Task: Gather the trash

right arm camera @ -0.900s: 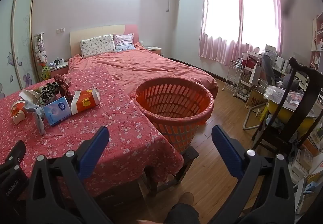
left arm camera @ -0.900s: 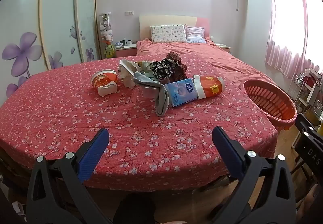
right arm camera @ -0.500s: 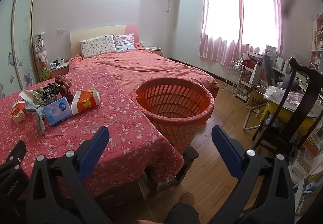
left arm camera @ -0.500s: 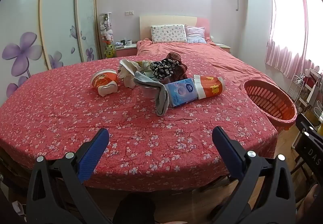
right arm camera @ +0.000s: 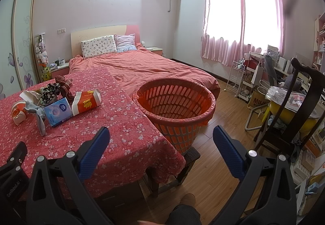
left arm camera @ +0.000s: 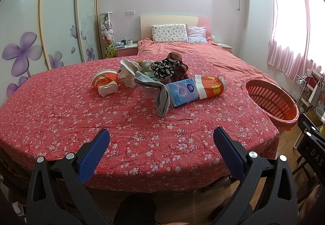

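Basket point(right arm camera: 176, 103) beside table edge point(right arm camera: 142, 115)

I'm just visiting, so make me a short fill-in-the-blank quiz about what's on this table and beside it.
1. The blue tissue pack lies on the table right beside the orange ____ pack.
2. The basket beside the table is coloured ____.
3. Both the left gripper and the right gripper have their jaws ____.

Missing words: tissue-roll; orange; open

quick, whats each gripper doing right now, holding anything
Left gripper: open wide, holding nothing, above the near part of the floral cloth.
Right gripper: open wide, holding nothing, near the orange basket.
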